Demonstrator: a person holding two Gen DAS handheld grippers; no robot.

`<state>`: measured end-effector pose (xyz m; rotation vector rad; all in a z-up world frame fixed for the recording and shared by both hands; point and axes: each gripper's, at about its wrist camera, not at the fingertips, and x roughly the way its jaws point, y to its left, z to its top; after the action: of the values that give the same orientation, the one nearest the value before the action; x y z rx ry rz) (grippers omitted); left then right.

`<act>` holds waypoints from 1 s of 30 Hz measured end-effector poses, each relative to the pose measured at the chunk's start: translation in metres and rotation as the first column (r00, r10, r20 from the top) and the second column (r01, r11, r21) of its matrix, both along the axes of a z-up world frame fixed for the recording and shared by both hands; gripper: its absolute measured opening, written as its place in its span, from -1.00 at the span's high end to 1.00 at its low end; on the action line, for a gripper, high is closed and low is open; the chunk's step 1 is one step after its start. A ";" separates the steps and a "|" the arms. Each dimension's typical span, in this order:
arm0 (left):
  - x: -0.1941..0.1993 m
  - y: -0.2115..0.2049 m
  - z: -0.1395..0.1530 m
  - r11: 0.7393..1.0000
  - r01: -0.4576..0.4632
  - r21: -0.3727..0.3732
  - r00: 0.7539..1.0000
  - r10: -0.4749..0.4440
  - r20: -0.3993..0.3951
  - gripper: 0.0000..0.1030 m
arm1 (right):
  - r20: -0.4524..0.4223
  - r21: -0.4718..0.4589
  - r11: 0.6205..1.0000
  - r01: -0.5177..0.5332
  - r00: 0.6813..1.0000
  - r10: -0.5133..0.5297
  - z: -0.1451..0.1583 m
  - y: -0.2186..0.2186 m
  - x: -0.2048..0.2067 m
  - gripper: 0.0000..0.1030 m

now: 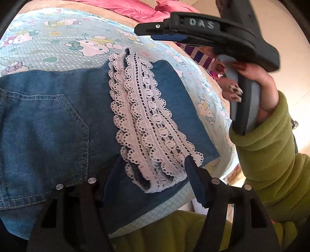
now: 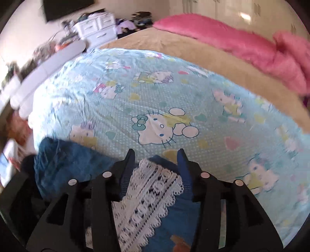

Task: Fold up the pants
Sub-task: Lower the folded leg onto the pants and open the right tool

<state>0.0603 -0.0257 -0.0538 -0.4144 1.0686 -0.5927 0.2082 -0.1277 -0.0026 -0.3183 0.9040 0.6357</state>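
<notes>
Left wrist view showed the pants (image 1: 58,120) folded on the bed (image 1: 58,48), lace hem on top. Left gripper (image 1: 143,184) and right gripper (image 2: 156,160) both hung released, gripping nothing. Next fold probably needs a fresh grab.

Bright daylight in both views, no harsh shadows; strongest glare sits far beyond the right gripper's (image 2: 156,155) jaws on the pale wall (image 2: 232,13), washed nearly white, w/ another blown-out patch of floor (image 1: 286,38) beyond and right of the left gripper's (image 1: 143,168) jaws. Left wrist view is sharp between the jaws, lace trim (image 1: 147,120) crisp; right wrist view has motion blur throughout, worst left of the jaws where the blue cloth (image 2: 64,159) and room clutter smear. Heavy fisheye bend + dark vignette at the corners in both, bedsheet (image 2: 155,93) bulging ahead of the jaws.
</notes>
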 end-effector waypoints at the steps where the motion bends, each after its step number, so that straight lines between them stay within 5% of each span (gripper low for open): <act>1: 0.000 -0.005 0.001 1.000 0.006 0.005 1.000 -0.006 -0.001 -0.25 | -0.005 -0.038 0.999 -0.015 1.000 0.015 -0.004 0.005 -0.003 0.16; 7: 0.001 -0.013 0.000 1.000 -0.005 0.014 1.000 0.005 -0.020 -0.25 | -0.084 -0.168 0.986 -0.003 0.996 -0.011 -0.043 0.033 0.009 -0.15; 10: 0.002 -0.015 0.000 1.000 -0.019 0.003 0.999 0.019 -0.032 -0.17 | -0.097 -0.224 0.975 -0.005 0.995 -0.017 -0.060 0.039 0.014 -0.03; 11: 0.003 -0.017 0.000 1.000 -0.016 0.002 0.999 0.016 -0.031 0.05 | -0.089 -0.239 0.971 -0.009 0.996 -0.012 -0.063 0.039 0.014 0.16; 15: 0.008 -0.017 -0.006 0.999 -0.022 -0.044 0.999 0.019 -0.051 0.30 | -0.104 -0.187 0.982 -0.017 0.995 -0.002 -0.062 0.027 0.013 0.55; 19: 0.006 -0.012 -0.001 0.996 -0.027 -0.082 0.999 0.025 -0.033 0.65 | -0.074 -0.086 0.996 -0.012 0.997 0.005 -0.037 0.018 0.004 0.64; 26: -0.013 0.007 0.013 0.993 -0.087 -0.081 0.996 0.088 0.005 0.66 | -0.080 -0.016 0.999 -0.051 0.995 0.050 -0.028 0.048 0.005 0.63; 30: -0.009 0.023 -0.011 0.983 -0.151 -0.105 0.984 0.140 -0.107 0.51 | -0.120 -0.038 0.997 -0.065 0.991 0.060 -0.047 0.060 0.008 0.25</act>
<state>0.0515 -0.0032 -0.0644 -0.6210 1.0925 -0.5077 0.2167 -0.0679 -0.0497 -0.3500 1.0251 0.6999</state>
